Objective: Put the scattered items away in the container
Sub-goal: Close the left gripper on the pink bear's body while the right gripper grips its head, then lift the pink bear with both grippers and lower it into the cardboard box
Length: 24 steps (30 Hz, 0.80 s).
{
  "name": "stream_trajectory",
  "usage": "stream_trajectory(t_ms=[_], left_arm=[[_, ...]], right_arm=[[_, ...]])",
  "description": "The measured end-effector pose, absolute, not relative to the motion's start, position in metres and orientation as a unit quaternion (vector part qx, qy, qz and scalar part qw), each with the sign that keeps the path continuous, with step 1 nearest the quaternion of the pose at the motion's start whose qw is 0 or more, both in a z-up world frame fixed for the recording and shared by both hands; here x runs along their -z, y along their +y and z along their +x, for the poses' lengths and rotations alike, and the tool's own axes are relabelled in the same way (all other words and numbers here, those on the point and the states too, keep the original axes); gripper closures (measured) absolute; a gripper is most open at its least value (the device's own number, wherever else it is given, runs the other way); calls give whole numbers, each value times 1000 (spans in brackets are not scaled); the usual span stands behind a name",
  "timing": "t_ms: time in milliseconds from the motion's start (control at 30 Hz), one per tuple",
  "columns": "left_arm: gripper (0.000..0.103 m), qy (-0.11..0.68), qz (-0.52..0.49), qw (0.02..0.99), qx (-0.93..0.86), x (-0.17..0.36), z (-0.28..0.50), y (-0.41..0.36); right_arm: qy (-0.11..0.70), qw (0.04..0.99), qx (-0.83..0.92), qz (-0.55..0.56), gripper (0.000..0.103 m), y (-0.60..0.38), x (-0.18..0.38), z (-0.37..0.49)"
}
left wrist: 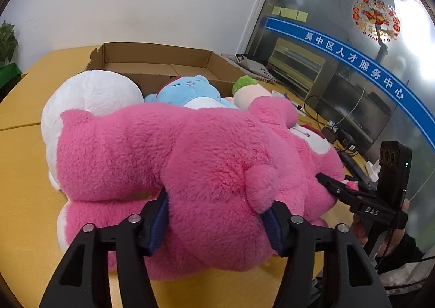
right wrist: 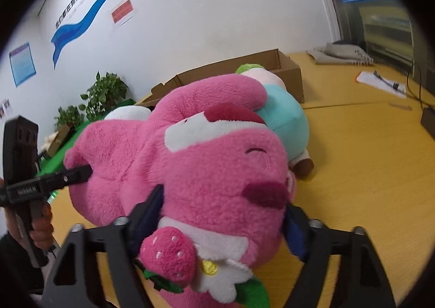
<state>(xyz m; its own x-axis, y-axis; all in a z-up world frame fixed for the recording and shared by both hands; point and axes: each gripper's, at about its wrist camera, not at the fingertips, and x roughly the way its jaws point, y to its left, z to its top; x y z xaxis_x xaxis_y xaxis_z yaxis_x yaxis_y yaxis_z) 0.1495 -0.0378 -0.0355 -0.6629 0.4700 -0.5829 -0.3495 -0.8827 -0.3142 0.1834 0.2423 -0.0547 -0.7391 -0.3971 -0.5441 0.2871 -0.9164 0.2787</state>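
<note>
— Resting on what is the pink bear (left wrist: 174, 161)?

— It is laid on the yellow table (left wrist: 24, 172), in front of the open cardboard box (left wrist: 152, 59) set toward the far edge.

— How is it held?

— Its rear is clamped by the left gripper (left wrist: 214, 215); its head is pinched by the right gripper (right wrist: 225, 210). A blue plush (left wrist: 190, 90) is pressed behind it.

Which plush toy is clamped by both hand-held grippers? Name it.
The big pink bear: the left hand-held gripper grips its rear, the right hand-held gripper its head. The blue plush and white plush lie free.
</note>
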Motion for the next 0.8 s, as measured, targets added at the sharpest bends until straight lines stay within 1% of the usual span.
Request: stream_trajectory(t_ms=[33,100,133,267,400,600,800], left_arm=[[46,-88,-341,228,-908,33,153,-37],[52,-84,-338,230,-909,25,163,-35],[53,-79,-335,230,-910,20,167,-34],[54,-69,-301,227,-924,-11,178,-34],[54,-67,-262,228,-935,-48,168,-41],[54,-55,-229,224,-946,-106,97,-53],[54,-52,-235,216,-946,-157,-29,-74]], right_arm=[[-89,185,929,308,41,243,52,187],[-86,185,932,298,45,245,44,194],[-82,183,935,292,46,245,38,198],[-71,184,945,261,46,246,7,205],[-69,194,954,219,46,245,-30,197],[-60,209,959,182,46,239,-84,134],[-69,218,959,169,46,228,-138,20]])
